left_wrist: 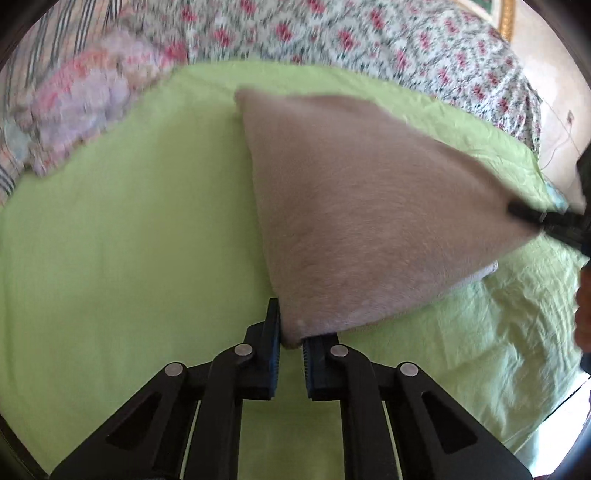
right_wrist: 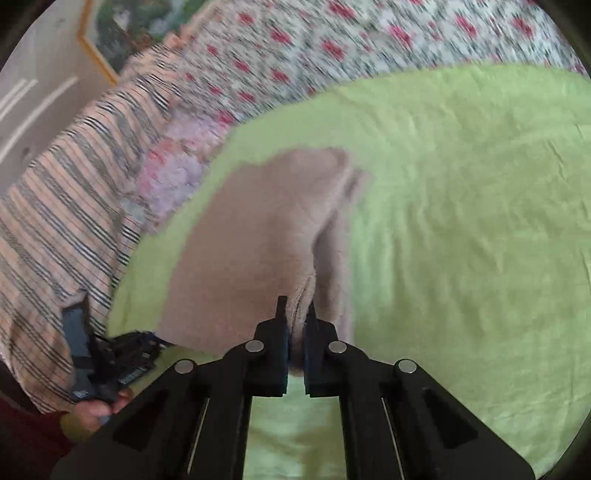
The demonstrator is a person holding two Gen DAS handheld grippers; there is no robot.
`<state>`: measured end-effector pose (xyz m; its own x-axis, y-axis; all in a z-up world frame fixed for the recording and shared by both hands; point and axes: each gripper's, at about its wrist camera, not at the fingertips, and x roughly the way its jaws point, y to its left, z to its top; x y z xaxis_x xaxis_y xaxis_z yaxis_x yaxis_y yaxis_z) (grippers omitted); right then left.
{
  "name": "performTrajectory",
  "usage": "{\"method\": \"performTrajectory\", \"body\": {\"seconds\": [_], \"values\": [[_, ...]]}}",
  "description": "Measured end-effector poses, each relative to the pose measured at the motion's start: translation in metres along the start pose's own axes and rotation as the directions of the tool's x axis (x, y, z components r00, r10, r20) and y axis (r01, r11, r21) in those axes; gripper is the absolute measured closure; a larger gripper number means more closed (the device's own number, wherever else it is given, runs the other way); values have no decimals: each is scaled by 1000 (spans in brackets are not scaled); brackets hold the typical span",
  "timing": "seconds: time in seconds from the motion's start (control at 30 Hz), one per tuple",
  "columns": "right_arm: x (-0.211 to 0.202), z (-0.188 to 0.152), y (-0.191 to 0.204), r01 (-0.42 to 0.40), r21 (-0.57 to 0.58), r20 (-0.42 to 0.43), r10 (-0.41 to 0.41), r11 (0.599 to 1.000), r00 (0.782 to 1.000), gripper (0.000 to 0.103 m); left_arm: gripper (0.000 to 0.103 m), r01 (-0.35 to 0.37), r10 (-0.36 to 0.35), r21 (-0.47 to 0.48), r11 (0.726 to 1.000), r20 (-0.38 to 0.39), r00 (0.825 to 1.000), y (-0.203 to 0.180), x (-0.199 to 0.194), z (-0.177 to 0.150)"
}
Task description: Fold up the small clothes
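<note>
A small beige fleecy garment (left_wrist: 369,206) lies on a light green sheet (left_wrist: 129,240). My left gripper (left_wrist: 291,332) is shut on its near corner, the cloth pinched between the two black fingers. At the right edge of the left wrist view my right gripper (left_wrist: 532,216) pinches the garment's other corner. In the right wrist view the right gripper (right_wrist: 295,321) is shut on a bunched fold of the same beige garment (right_wrist: 251,240), which stretches away to the left. The left gripper (right_wrist: 110,362) shows there at lower left, held by a hand (right_wrist: 96,410).
A floral quilt (left_wrist: 332,33) lies beyond the green sheet (right_wrist: 461,203). A striped cloth (right_wrist: 66,206) and a pink and lilac patterned cloth (left_wrist: 81,107) lie at the left side. A gold-framed picture (right_wrist: 103,40) hangs on the far wall.
</note>
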<state>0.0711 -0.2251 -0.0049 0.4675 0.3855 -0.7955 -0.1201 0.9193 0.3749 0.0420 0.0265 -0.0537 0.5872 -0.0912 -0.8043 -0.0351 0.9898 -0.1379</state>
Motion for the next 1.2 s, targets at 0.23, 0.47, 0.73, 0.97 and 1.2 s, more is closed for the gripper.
{"method": "performTrajectory", "body": {"seconds": [0.23,0.47,0.73,0.97,1.2], "values": [[24,-12,-11,64,2,-46,-64,998,997,97,95,61,-63,-56,997,-38,997,13,3,0],[29,-10,-13,74,8,-61,-73,997,995,95,94,84,-86,-36,996,-59,995,11,5,2],[-7,3,-31,-68,155,11,67,986,998,73,86,235,-235,41,971,-12,972,24,-48,0],[44,77,-37,-190,261,90,172,946,981,59,76,363,-368,79,928,53,928,6,-39,42],[75,119,-35,-174,243,94,156,954,983,92,77,343,-339,63,937,-74,938,-8,20,42]]}}
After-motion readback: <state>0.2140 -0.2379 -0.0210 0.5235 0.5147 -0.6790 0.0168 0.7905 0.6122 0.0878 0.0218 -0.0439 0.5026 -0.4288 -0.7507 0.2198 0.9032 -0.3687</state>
